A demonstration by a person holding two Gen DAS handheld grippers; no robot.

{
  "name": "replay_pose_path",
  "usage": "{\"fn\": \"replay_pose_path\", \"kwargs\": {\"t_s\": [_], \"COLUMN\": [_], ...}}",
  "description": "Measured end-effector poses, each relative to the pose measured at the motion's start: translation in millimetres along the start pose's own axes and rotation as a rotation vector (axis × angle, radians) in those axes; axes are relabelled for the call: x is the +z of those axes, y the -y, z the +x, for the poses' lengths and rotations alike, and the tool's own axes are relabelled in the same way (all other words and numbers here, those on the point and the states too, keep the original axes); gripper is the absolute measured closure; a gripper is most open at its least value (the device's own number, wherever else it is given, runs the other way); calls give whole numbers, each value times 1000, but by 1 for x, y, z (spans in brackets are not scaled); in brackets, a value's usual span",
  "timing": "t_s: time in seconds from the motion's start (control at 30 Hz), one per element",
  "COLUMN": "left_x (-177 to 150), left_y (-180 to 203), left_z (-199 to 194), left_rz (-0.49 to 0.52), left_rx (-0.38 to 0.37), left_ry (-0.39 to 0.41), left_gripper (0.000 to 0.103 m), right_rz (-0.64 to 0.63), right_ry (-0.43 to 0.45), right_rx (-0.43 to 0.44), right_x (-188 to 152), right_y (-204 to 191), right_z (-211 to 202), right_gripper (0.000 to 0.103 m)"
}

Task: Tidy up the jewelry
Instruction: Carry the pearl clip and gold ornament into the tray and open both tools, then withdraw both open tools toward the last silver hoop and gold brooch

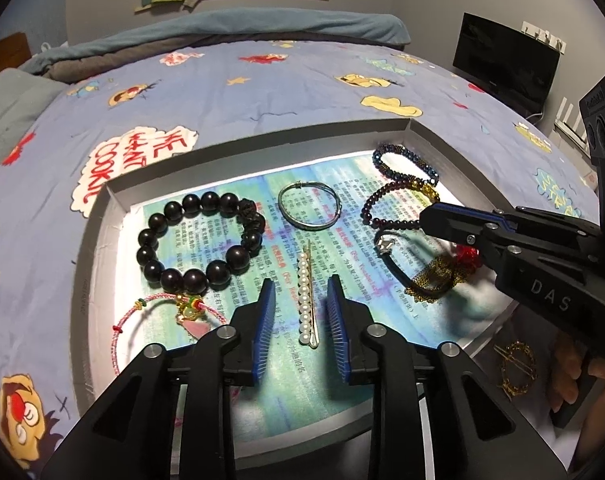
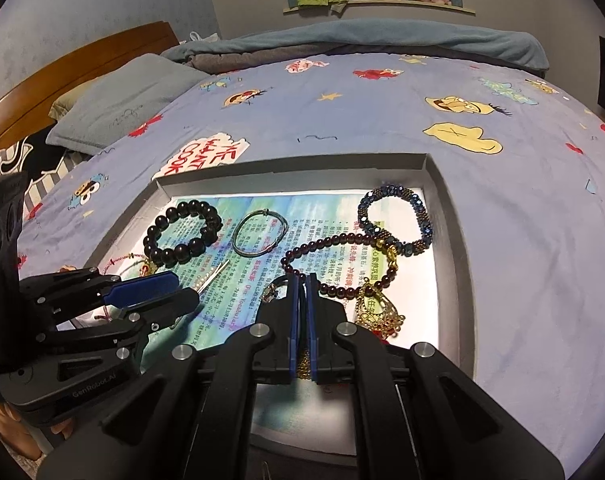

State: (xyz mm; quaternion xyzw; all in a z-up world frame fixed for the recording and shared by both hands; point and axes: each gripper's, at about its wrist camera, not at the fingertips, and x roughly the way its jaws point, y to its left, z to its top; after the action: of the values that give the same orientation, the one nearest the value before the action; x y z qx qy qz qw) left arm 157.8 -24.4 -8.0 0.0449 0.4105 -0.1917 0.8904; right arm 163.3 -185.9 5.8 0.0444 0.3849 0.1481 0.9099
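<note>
A shallow grey tray (image 1: pixel 262 136) lined with printed paper lies on the bed and holds the jewelry. My left gripper (image 1: pixel 302 312) is open just above a pearl hair clip (image 1: pixel 307 300), which lies between its blue pads. My right gripper (image 2: pixel 302 312) is shut; a gold chain (image 2: pixel 302 364) shows low between its pads. In the left wrist view it (image 1: pixel 434 216) hovers over the tray's right side. Nearby lie a dark bead bracelet (image 1: pixel 198 236), a silver bangle (image 1: pixel 309 207), a garnet bead strand (image 2: pixel 334 248), a blue bead bracelet (image 2: pixel 398 216), a gold pendant (image 2: pixel 376 312) and a pink cord bracelet (image 1: pixel 162 316).
The tray rests on a blue cartoon-print bedspread (image 1: pixel 262 80). A gold hoop piece (image 1: pixel 516 368) lies outside the tray at the right front. A pillow (image 2: pixel 122 100) and wooden headboard (image 2: pixel 62 68) stand at the far left, a dark monitor (image 1: pixel 506 60) at the far right.
</note>
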Motion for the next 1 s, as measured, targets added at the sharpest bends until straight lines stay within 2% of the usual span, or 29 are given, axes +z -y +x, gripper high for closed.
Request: {"fn": "replay_pose_path", "kwargs": {"t_s": [0.1, 0.2, 0.27, 0.33, 0.5, 0.6, 0.67, 0.77, 1.0], "left_x": [-1, -1, -2, -2, -4, -6, -8, -10, -21], "left_y": [-1, 0, 1, 2, 5, 6, 7, 8, 13], "left_z": [-4, -11, -18, -23, -38, -46, -52, -62, -82], "left_rz": [-2, 3, 10, 12, 14, 16, 15, 4, -7], "left_rx": [5, 20, 38, 48, 90, 113, 130, 149, 156], "left_ry": [17, 42, 69, 83, 126, 140, 156, 181, 205], "left_gripper": [70, 64, 51, 47, 30, 25, 18, 13, 12], "right_rz": [15, 27, 29, 32, 44, 56, 66, 79, 85], "right_ry": [18, 36, 46, 59, 108, 157, 178, 203, 215], "right_rx": [3, 6, 3, 3, -7, -11, -14, -22, -57], "right_x": [1, 2, 2, 2, -1, -4, -5, -9, -21], "right_y": [3, 4, 5, 5, 7, 11, 13, 16, 17], "right_z": [-5, -12, -17, -22, -42, -59, -68, -80, -97], "right_gripper": [70, 66, 58, 54, 23, 12, 9, 6, 6]}}
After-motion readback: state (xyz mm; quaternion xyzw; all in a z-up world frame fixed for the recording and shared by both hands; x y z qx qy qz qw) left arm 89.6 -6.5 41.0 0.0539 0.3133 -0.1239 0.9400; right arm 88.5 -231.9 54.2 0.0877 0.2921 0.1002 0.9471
